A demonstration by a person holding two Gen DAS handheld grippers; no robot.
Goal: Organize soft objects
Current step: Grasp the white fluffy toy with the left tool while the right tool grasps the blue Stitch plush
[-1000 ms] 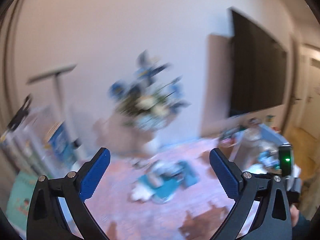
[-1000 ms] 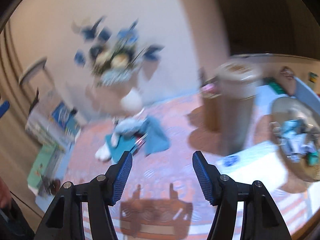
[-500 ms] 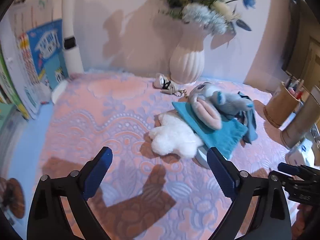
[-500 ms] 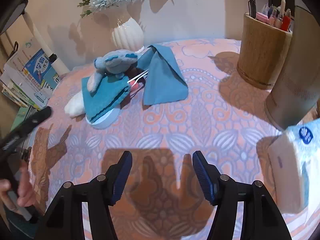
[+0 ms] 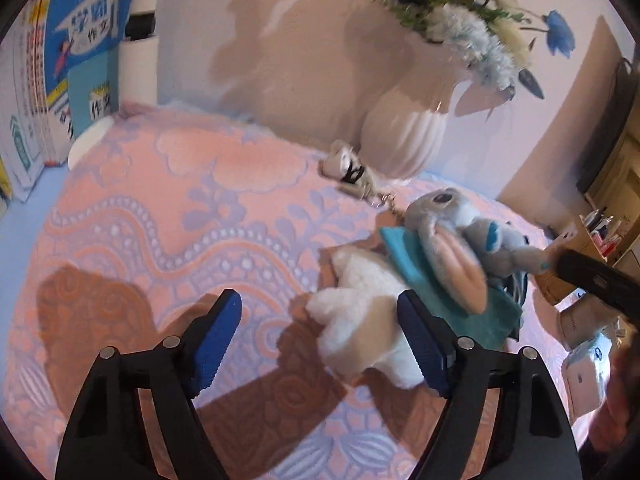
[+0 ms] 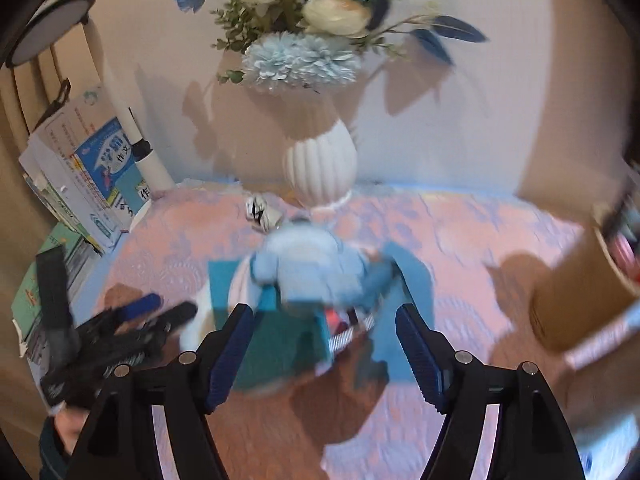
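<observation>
A grey-blue plush rabbit (image 5: pixel 452 232) lies on a folded teal cloth (image 5: pixel 472 312), over a white plush toy (image 5: pixel 360 320), on the pink patterned tablecloth (image 5: pixel 200 208). My left gripper (image 5: pixel 320 340) is open and empty, its right finger beside the white plush. In the right wrist view the rabbit (image 6: pixel 308 268) and teal cloth (image 6: pixel 280 332) are blurred. My right gripper (image 6: pixel 324 352) is open and empty, just in front of the pile. A darker blue cloth (image 6: pixel 412 280) lies to the right. The left gripper (image 6: pixel 132 328) shows at lower left.
A white ribbed vase (image 6: pixel 320 168) with flowers stands behind the pile, a small shoe keychain (image 5: pixel 352 168) beside it. Books (image 5: pixel 60 60) lean at the left. A wooden pen holder (image 6: pixel 584 300) and tissue pack (image 5: pixel 584 368) sit at the right.
Both grippers have moved in closer to the pile of soft things; the left now has the white plush by its right finger, the right faces the rabbit head-on.
</observation>
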